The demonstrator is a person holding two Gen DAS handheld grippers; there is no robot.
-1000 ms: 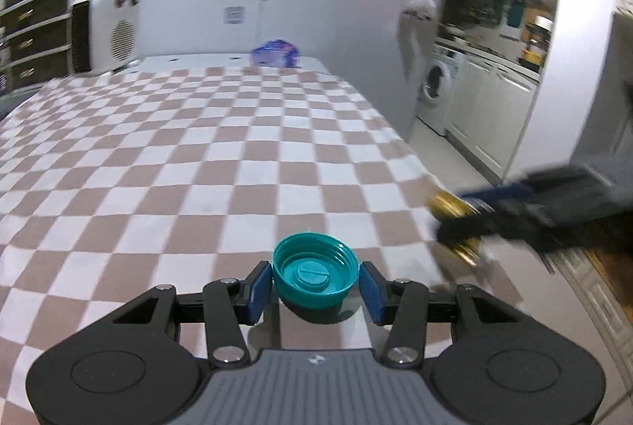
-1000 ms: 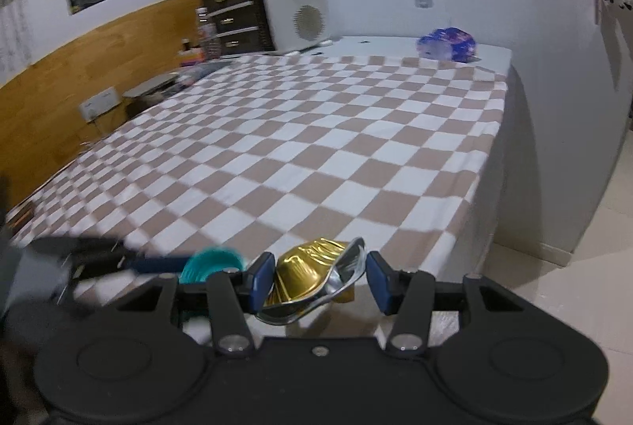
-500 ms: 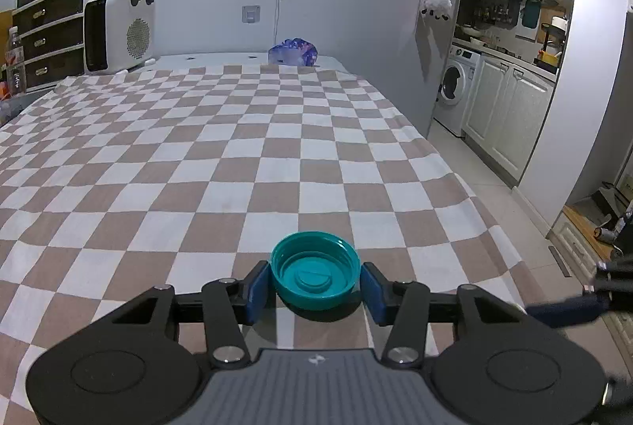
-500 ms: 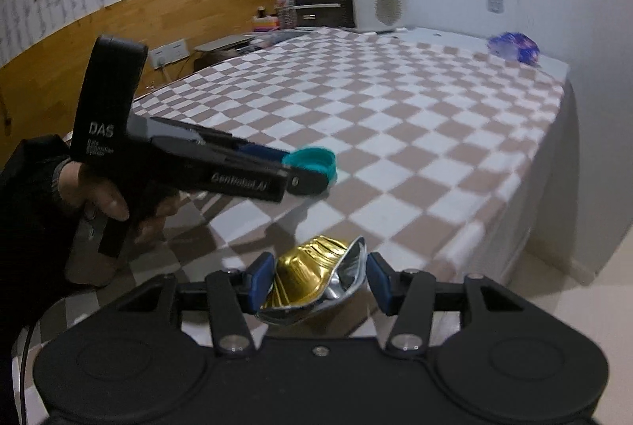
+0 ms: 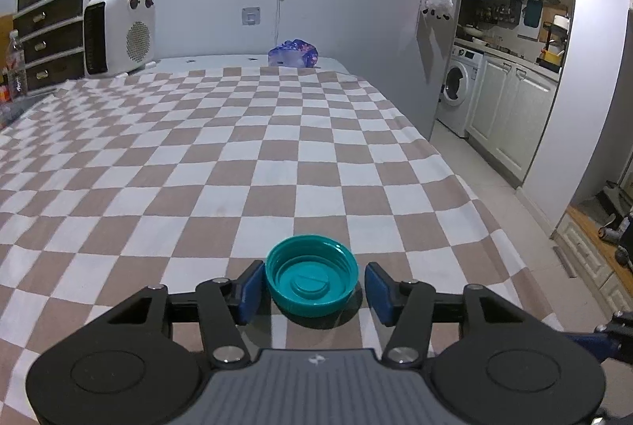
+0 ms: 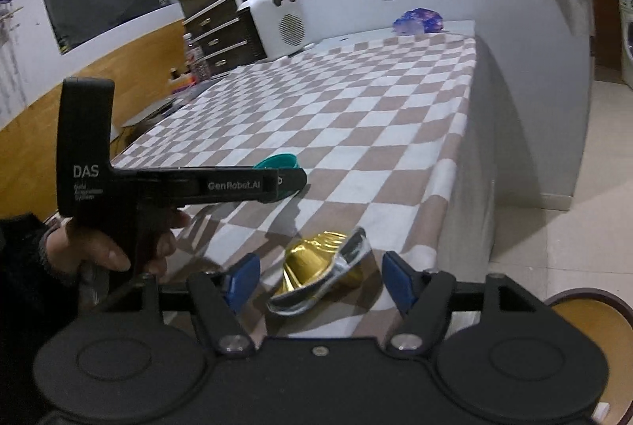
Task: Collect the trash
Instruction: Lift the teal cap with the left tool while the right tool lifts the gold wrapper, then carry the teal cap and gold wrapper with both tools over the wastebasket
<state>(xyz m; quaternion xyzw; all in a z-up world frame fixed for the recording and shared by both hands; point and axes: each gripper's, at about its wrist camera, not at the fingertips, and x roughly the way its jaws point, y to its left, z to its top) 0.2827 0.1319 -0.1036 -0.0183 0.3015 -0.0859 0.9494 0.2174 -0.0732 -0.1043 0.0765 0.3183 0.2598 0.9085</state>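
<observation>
A teal plastic lid (image 5: pixel 311 282) sits open side up between the fingers of my left gripper (image 5: pixel 312 286), over the checkered tablecloth (image 5: pixel 237 156). The left pad touches it; a narrow gap shows on the right. In the right wrist view the same lid (image 6: pixel 277 161) shows at the tip of the left gripper (image 6: pixel 290 180). A crumpled gold and silver foil wrapper (image 6: pixel 316 267) hangs between the fingers of my right gripper (image 6: pixel 319 282), whose jaws stand wide apart, clear of the wrapper on both sides.
A round brown bin (image 6: pixel 581 310) with a yellow inside stands at lower right, on the floor beside the table. A white fan heater (image 5: pixel 118 33) and a blue bag (image 5: pixel 292 54) stand at the table's far end. Drawers (image 5: pixel 47 41) are at left.
My right gripper has opened wide around the foil wrapper and swung right, off the table edge, bringing the bin into view. The left gripper's right pad has eased off the lid.
</observation>
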